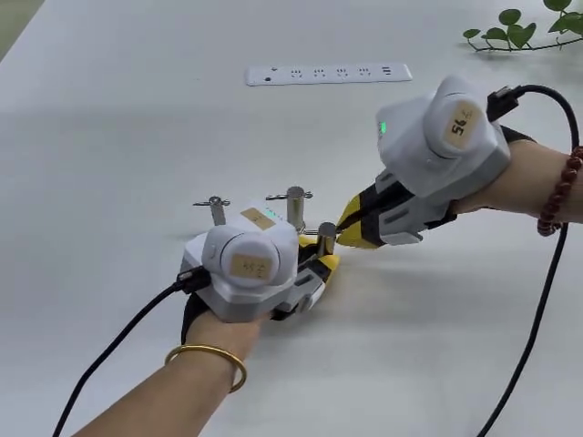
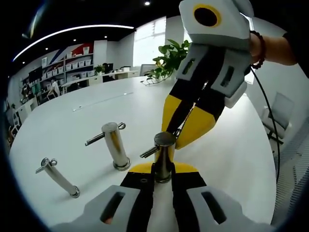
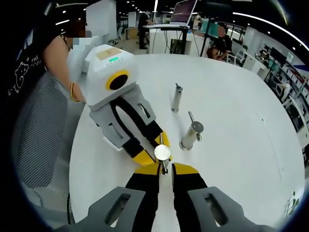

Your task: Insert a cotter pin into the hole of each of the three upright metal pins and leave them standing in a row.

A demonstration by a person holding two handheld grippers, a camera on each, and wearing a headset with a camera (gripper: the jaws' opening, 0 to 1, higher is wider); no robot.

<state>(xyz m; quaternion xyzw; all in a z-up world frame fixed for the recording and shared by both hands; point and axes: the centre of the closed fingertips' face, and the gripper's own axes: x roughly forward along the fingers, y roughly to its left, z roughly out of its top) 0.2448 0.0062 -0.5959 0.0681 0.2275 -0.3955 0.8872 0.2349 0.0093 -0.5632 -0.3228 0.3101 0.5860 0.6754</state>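
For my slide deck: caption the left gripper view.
Left gripper holds the nearest metal pin; right gripper grips the cotter pin in its hole.

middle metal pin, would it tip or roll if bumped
Probably tips easily: the middle metal pin is tall on a small base. Shiny solid-looking metal suggests stiff, heavyish, maybe slippery. Tipped over, its cotter pin sticking out both sides would likely stop it rolling.

A broad white worktable (image 1: 137, 137) carries a long white plastic power strip (image 1: 328, 74) lying flat toward its far side, well apart from a trailing green leafy plant (image 1: 528, 27) at the far right. A grey mesh-backed office chair (image 3: 43, 130) stands beside the table's rim. Wall shelves stacked with white boxes (image 2: 77, 65) line the room behind.
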